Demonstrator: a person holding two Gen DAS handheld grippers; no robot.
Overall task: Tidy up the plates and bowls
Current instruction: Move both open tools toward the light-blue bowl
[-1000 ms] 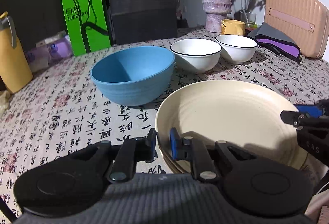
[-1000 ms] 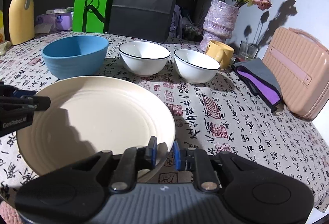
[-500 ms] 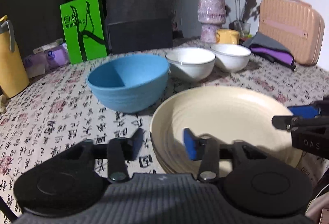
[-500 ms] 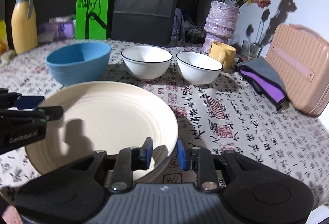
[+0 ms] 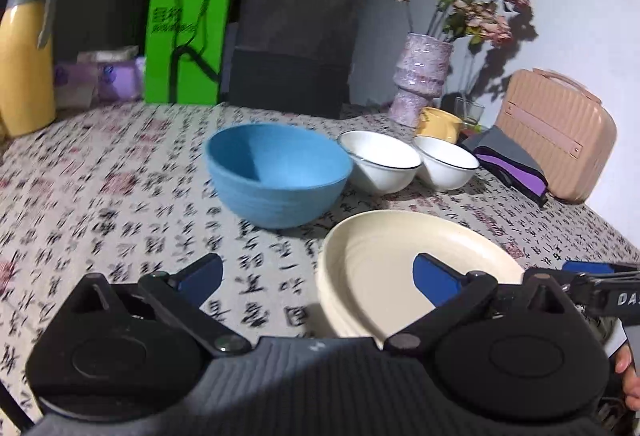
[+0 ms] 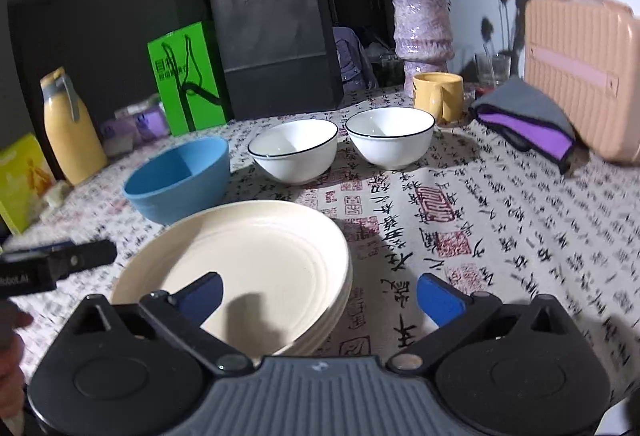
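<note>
A stack of cream plates [image 5: 384, 264] [image 6: 256, 256] lies on the patterned tablecloth. Behind it stand a blue bowl [image 5: 276, 176] [image 6: 180, 180] and two white bowls with dark rims, one [image 5: 380, 162] [image 6: 296, 152] beside the other [image 5: 446, 164] [image 6: 390, 136]. My left gripper [image 5: 318, 282] is open and empty, raised over the left rim of the stack. My right gripper [image 6: 320, 294] is open and empty, raised over the right rim. Each gripper shows at the edge of the other's view.
A yellow mug [image 6: 438, 96], a pink vase with flowers [image 6: 422, 36], a pink case [image 6: 580, 72] and a grey-purple cloth [image 6: 528, 120] stand at the back right. A black bag [image 6: 276, 40], green bag [image 6: 184, 76] and yellow bottle [image 6: 72, 128] stand behind.
Both grippers were shut on the plate's rim, then opened wide and let go. Both have lifted and drawn back from the stack of plates.
</note>
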